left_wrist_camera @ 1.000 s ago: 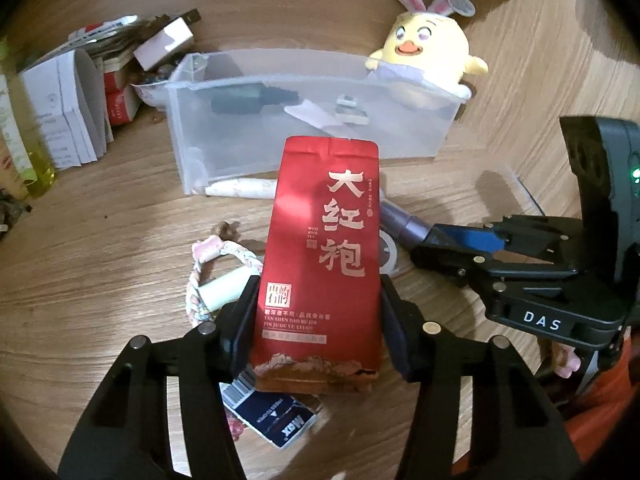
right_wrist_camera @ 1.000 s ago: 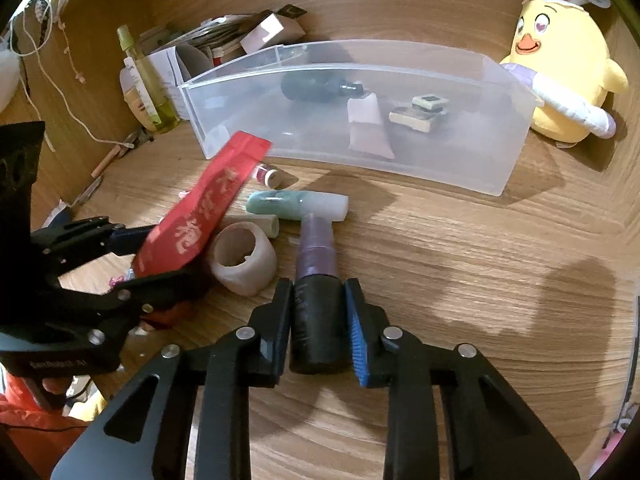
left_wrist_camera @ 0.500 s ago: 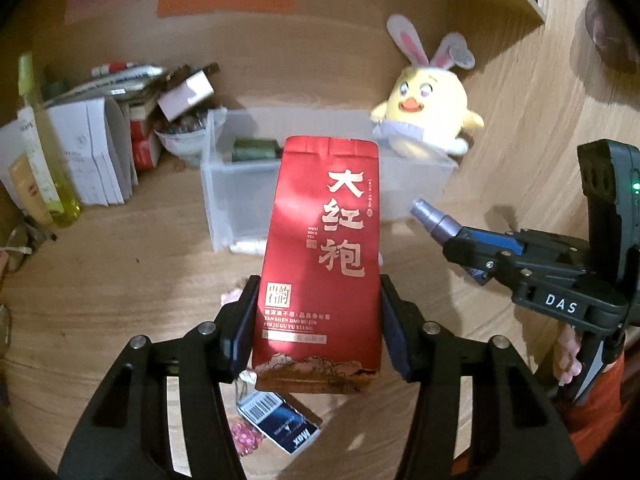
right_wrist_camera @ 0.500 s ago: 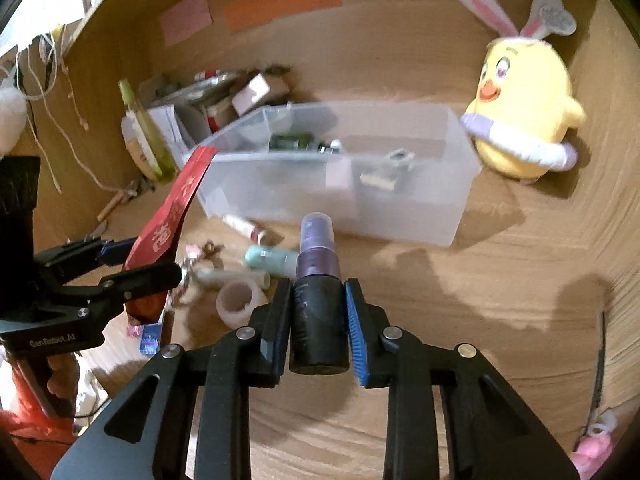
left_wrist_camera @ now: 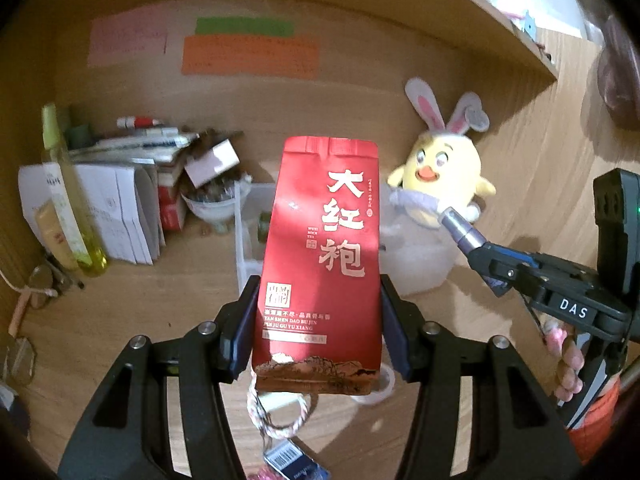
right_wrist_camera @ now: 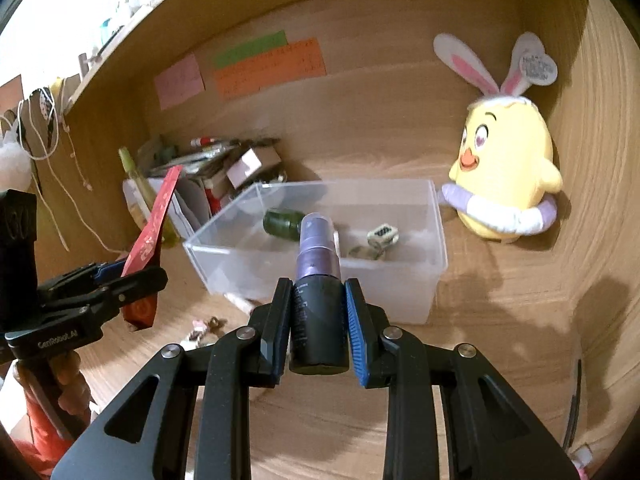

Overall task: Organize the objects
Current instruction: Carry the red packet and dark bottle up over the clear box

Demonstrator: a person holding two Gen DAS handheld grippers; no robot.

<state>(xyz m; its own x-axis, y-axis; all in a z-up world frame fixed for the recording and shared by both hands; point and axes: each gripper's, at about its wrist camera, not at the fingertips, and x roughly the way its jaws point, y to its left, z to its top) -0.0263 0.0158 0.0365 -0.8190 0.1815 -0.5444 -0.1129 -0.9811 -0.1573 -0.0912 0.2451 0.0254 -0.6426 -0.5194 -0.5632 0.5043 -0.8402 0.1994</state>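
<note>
My left gripper is shut on a red tea packet with gold Chinese lettering, held upright above the desk. In the right wrist view the same packet shows edge-on at the left, in the left gripper. My right gripper is shut on a dark spray bottle with a purple neck and clear cap. That bottle also juts up-left from the right gripper in the left wrist view. A clear plastic bin stands ahead, holding a dark green bottle and small items.
A yellow plush chick with rabbit ears stands right of the bin. Papers, boxes and a yellow-green bottle crowd the back left corner. A braided cord, a roll of tape and a barcoded card lie on the desk below the packet.
Both grippers have risen with their loads, and both views have tilted up to show the back wall and sticky notes. The desk items now lie lower and farther away.
</note>
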